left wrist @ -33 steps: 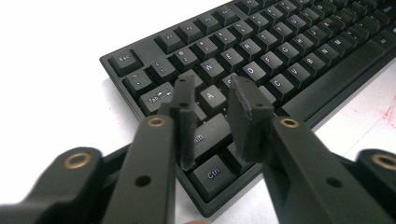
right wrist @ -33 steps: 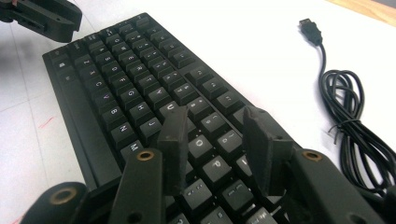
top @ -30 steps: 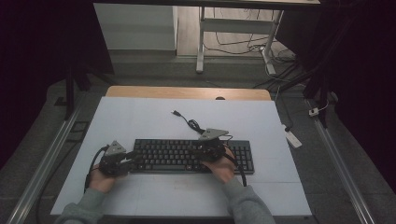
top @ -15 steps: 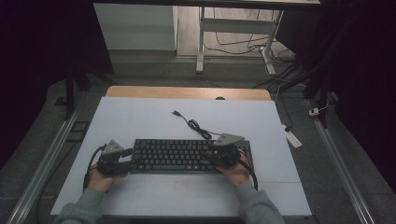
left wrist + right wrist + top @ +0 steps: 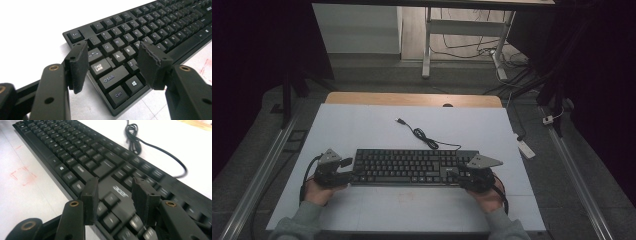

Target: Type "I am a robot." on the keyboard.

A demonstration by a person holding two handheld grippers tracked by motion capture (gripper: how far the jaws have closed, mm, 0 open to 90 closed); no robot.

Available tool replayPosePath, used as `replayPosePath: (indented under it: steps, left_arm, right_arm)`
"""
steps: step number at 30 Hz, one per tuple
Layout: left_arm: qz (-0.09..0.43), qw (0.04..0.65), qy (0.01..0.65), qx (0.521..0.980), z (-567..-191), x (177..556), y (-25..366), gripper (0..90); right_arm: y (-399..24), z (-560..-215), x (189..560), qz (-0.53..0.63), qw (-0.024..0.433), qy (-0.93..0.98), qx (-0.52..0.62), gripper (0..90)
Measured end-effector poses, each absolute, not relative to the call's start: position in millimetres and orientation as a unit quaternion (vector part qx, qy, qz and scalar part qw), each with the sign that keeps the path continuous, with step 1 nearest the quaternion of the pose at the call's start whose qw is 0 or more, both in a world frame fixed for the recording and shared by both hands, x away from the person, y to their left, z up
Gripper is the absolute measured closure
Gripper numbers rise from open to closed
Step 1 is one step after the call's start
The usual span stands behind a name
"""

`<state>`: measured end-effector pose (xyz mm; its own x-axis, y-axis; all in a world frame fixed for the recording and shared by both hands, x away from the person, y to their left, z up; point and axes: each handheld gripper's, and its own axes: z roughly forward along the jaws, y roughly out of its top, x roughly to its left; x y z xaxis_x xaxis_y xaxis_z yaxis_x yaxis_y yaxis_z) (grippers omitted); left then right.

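Note:
A black keyboard [image 5: 412, 167] lies flat near the front of the white table [image 5: 362, 130], and its cable [image 5: 422, 135] curls away toward the back. My left gripper [image 5: 349, 169] is at the keyboard's left end. In the left gripper view it [image 5: 113, 53] stands open over the Caps Lock and Shift keys of the keyboard [image 5: 150, 27]. My right gripper [image 5: 460, 174] is near the keyboard's right end. In the right gripper view it [image 5: 115, 186] is open above the logo patch of the keyboard [image 5: 75, 152], with the cable [image 5: 155, 146] beyond. Neither holds anything.
Faint red marks [image 5: 22, 175] are drawn on the table in front of the keyboard. A wooden strip [image 5: 412, 99] runs along the table's far edge. A white adapter [image 5: 526, 148] lies off the table to the right. Metal rails [image 5: 257, 175] flank both sides.
My right gripper has slid to the right along the keyboard and a little nearer to the person. The left gripper has stayed at the left end.

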<state>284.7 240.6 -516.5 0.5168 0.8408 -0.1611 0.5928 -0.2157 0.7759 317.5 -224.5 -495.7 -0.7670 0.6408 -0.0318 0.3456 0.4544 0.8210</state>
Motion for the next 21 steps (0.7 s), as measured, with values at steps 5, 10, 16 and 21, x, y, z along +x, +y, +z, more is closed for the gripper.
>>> replayPosePath:
  steps: [5,10,16,21]
  left_arm:
    - [0.153,0.423,0.460,0.766,-514.0,283.2,240.2,47.2]
    - [0.157,0.426,0.444,0.773,-511.0,280.7,235.8,55.6]
    - [0.151,0.429,0.415,0.788,-507.6,278.5,226.2,68.0]
    - [0.144,0.429,0.400,0.797,-505.2,277.8,218.8,81.4]
  right_arm:
    - [-236.0,-497.8,312.3,0.435,0.176,0.829,0.305,56.5]
    - [-238.8,-499.6,309.6,0.430,0.178,0.832,0.302,55.8]
    - [-242.1,-499.1,306.0,0.427,0.187,0.832,0.301,55.6]
    - [-245.6,-499.5,305.0,0.431,0.184,0.830,0.302,55.5]
